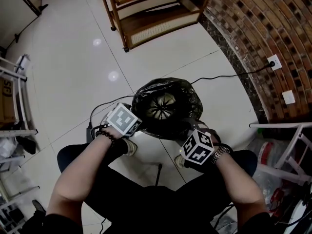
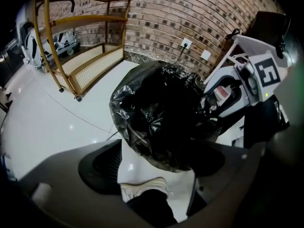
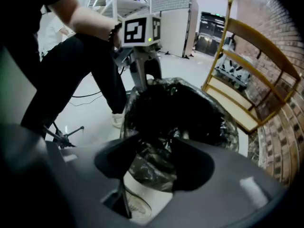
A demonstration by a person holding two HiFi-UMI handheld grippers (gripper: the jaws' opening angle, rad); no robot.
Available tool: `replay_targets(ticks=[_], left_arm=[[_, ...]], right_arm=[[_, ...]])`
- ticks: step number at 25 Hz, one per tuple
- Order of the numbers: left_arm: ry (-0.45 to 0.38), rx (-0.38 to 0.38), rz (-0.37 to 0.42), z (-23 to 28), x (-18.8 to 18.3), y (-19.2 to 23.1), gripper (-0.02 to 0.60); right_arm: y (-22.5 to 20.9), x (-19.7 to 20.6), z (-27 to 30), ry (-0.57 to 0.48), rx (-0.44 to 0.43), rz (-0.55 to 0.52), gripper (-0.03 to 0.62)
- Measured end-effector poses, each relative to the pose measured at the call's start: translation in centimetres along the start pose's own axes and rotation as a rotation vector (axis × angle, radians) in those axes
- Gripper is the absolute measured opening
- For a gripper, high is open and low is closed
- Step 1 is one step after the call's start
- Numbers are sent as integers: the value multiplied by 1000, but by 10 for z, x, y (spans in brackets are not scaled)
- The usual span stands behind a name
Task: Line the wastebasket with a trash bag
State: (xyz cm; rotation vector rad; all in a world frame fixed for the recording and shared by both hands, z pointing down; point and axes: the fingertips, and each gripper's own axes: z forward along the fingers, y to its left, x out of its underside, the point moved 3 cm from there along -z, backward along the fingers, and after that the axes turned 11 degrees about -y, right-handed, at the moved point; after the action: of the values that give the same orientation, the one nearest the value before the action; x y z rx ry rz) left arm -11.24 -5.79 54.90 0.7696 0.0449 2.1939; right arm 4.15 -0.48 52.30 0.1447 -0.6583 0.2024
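Note:
The wastebasket stands on the white floor between the person's feet, with a black trash bag draped over its rim and down its sides. In the head view my left gripper's marker cube sits at the basket's near left rim, and my right gripper's cube at its near right side. In the left gripper view my left gripper is open, the bag just beyond its jaws. My right gripper is open too, with the bag's crinkled side showing in the gap.
A wooden shelf cart stands behind the basket, and a brick wall with a socket and cable curves at the right. White racks stand at the right and left. The person's shoe is close by.

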Motion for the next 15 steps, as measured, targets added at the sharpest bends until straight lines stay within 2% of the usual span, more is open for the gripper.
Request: replay_targets(ticks=[8, 15], left_arm=[[5, -5, -26, -7, 3, 5, 430], [-43, 9, -55, -18, -8, 6, 431]], right_arm=[[28, 17, 7, 64, -40, -92, 236], [17, 8, -5, 27, -13, -66, 236]])
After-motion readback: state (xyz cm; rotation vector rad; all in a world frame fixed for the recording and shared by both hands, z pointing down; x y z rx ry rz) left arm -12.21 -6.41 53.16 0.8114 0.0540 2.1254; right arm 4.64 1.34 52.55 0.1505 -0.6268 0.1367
